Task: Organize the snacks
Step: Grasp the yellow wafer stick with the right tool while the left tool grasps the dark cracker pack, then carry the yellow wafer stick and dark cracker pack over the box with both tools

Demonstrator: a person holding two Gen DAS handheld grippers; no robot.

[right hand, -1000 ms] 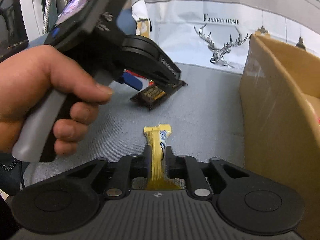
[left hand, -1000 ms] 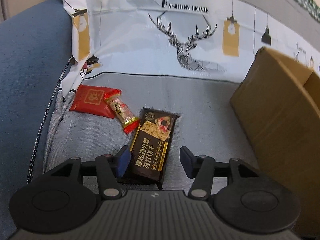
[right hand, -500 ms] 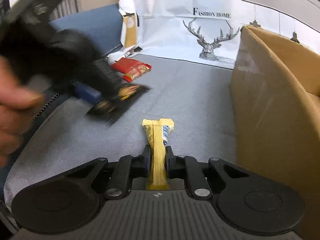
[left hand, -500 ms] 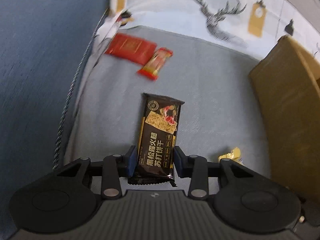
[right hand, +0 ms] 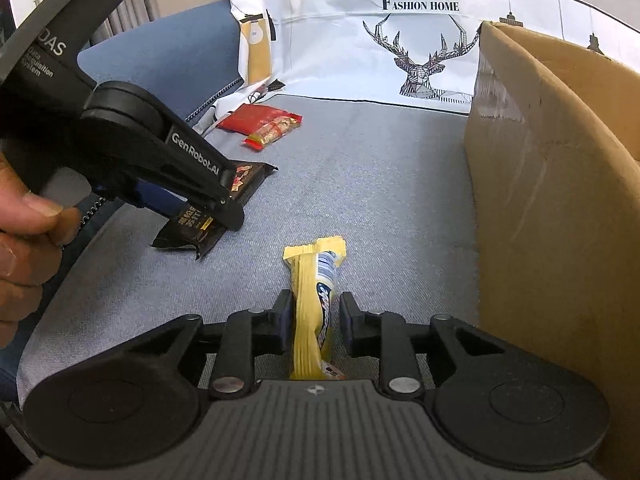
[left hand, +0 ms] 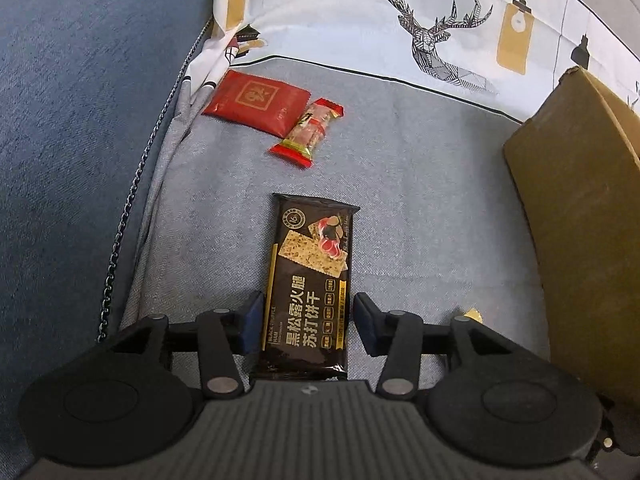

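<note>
Two snacks sit between loosened jaws, so the step in hand looks like getting a firm hold before anything travels. The grey sofa seat (left hand: 420,200) carries everything. The cardboard box (right hand: 560,200), the likely place for the snacks, stands close on the right of both tools and rises well above their fingertips, so each lift should clear its rim before crossing over.

The left hand-held gripper (left hand: 308,320) has just been opening: its pads stand a sliver off either long edge of the black truffle cracker pack (left hand: 312,272), which lies flat, running straight ahead from the jaws. Close squarely on those edges, gently, since crackers probably crush.

The right hand-held gripper (right hand: 314,320) has likewise just been opening, with the yellow snack bar (right hand: 312,300) loose between its pads, standing on edge and pointing forward. Grip it low on the firm body, not on the crimped tail.

Ahead and to the left of the left tool, well apart from it, a red packet (left hand: 256,100) and a red-wrapped candy (left hand: 308,130) touch each other; leave them for later
</note>
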